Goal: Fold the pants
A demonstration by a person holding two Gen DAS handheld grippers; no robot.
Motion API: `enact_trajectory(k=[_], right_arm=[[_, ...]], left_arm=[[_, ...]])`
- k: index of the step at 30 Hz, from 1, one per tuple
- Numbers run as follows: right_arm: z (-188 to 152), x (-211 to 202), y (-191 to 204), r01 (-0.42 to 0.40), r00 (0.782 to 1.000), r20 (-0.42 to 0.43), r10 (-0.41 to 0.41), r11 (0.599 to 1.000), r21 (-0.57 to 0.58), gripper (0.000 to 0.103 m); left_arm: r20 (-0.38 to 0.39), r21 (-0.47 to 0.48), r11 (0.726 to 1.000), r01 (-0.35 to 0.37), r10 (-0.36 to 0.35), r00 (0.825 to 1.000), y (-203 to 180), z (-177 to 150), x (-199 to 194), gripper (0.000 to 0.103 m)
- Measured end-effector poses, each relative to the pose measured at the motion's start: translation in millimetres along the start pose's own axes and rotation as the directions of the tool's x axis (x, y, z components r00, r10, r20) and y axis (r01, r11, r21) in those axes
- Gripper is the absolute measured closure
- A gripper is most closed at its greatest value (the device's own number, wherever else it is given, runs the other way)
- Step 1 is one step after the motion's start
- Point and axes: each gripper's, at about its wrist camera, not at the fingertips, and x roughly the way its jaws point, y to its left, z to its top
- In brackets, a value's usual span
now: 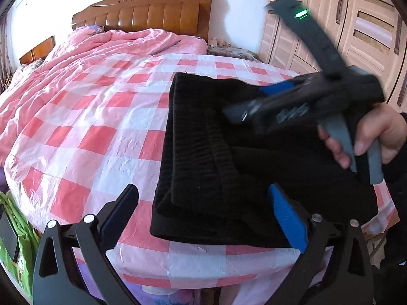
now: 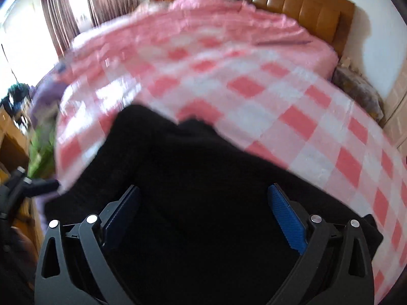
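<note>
- Nearest the left wrist camera, the left gripper (image 1: 203, 218) had its fingers spread wide with nothing between them; one blue pad (image 1: 287, 218) hung just over the near edge of the pants, though contact could not be judged.
- In the right wrist view, the right gripper (image 2: 203, 218) also had its fingers released and parted above black cloth, gripping nothing. That picture was smeared, so finer detail was lost.
- The pants (image 1: 229, 157) lay as a compact, stacked black rectangle near the foot corner of the bed, on the pink-and-white checked sheet (image 1: 101, 132). Several layers showed at the near left corner, and a ribbed band ran across the top.
- Seen from the left wrist, the right gripper was held over the bundle's far right part by a hand (image 1: 376, 137) wrapped around its grey handle.
- By my reading, the folding was essentially done: no loose leg trailed out and neither gripper held fabric. What was left looked like a little smoothing or squaring of edges at most.
- Farther off lay a rumpled pink quilt (image 1: 101, 48), then the wooden headboard (image 1: 147, 10), with a pale wardrobe (image 1: 356, 25) to the right.
</note>
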Motion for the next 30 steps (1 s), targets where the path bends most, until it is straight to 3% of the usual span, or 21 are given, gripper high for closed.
enact_trajectory(k=[6, 10, 12, 15, 19, 22, 28, 30], right_arm=[[0, 3, -6, -0.007, 1.000, 0.005, 0.007, 1.000, 0.017, 0.004], [-8, -31, -5, 0.002, 0.996, 0.087, -0.005, 0.999, 0.032, 0.004], [-24, -61, -7, -0.010, 0.989, 0.149, 0.005, 0.999, 0.034, 0.004], [-54, -89, -14, 0.070, 0.977, 0.196, -0.079, 0.996, 0.055, 0.004], [-119, -117, -32, 0.165, 0.961, 0.201, -0.188, 0.978, 0.123, 0.004], [-158, -129, -48, 0.152, 0.961, 0.194, -0.195, 0.964, 0.219, 0.004], [-192, -119, -53, 0.121, 0.969, 0.179, -0.172, 0.957, 0.266, 0.004], [-197, -115, -56, 0.087, 0.969, 0.197, -0.149, 0.952, 0.293, 0.004]], left_arm=[[-0.007, 0.006, 1.000, -0.008, 0.008, 1.000, -1, 2, 3, 0.001], [-0.012, 0.031, 0.999, -0.043, 0.043, 0.999, -7, 5, -3, 0.002], [0.010, 0.055, 0.997, -0.063, 0.062, 0.998, -12, 8, -14, 0.002], [0.067, 0.100, 0.993, -0.062, 0.055, 0.996, -28, 21, -33, 0.002], [0.121, 0.194, 0.980, -0.045, 0.022, 0.992, -63, 44, -36, 0.002], [0.054, 0.247, 0.969, -0.001, -0.013, 0.998, -83, 58, -5, 0.002], [-0.070, 0.223, 0.972, -0.069, 0.086, 0.994, -67, 50, 56, 0.002], [-0.048, 0.192, 0.980, -0.048, 0.059, 0.997, -54, 42, 59, 0.001]])
